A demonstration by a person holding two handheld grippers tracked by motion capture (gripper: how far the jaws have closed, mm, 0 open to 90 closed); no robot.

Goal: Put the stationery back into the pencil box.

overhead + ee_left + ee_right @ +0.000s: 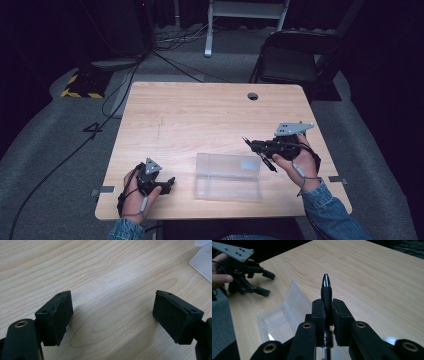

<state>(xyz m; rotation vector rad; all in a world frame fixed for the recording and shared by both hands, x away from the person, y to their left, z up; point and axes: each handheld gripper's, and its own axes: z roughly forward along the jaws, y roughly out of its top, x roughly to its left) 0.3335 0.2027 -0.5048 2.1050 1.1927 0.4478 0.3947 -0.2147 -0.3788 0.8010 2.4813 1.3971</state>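
High view: wooden table (pixel 200 115) w/ a clear plastic box (pixel 228 176) near the front edge, roughly centre, lying flat. Left gripper (pixel 169 184) sits low at the front-left corner area, held in the person's left hand (pixel 136 197), resting on or just over the tabletop, pointing toward the box but apart from it. Right gripper (pixel 248 143) is held above the table to the right of the box, in the right hand (pixel 300 162), pointing left. A dark pen (pixel 265 161) is in its jaws, its long end slanting down toward the box's right rear corner; can't tell if it touches the box. Grey plate on top of each gripper. Folding chair (pixel 292 57) beyond the far edge; cables on the floor at left.

Left gripper view: jaws wide apart, nothing btwn them, just bare wood grain below. Pads (pixel 61 315) look worn at the edges. Corner of the clear box (pixel 203 261) shows at the upper right, well off the jaws.

Right gripper view: jaws clamped tight on the pen (pixel 326 293), which runs straight up btwn the two pads; rounded black tip w/ a shiny streak sticks out past them, clear barrel section visible below. Box (pixel 283 317) lies under and left of the jaws, open side up. Left gripper (pixel 265 283) farther off at upper left, jaws apart, over the table.
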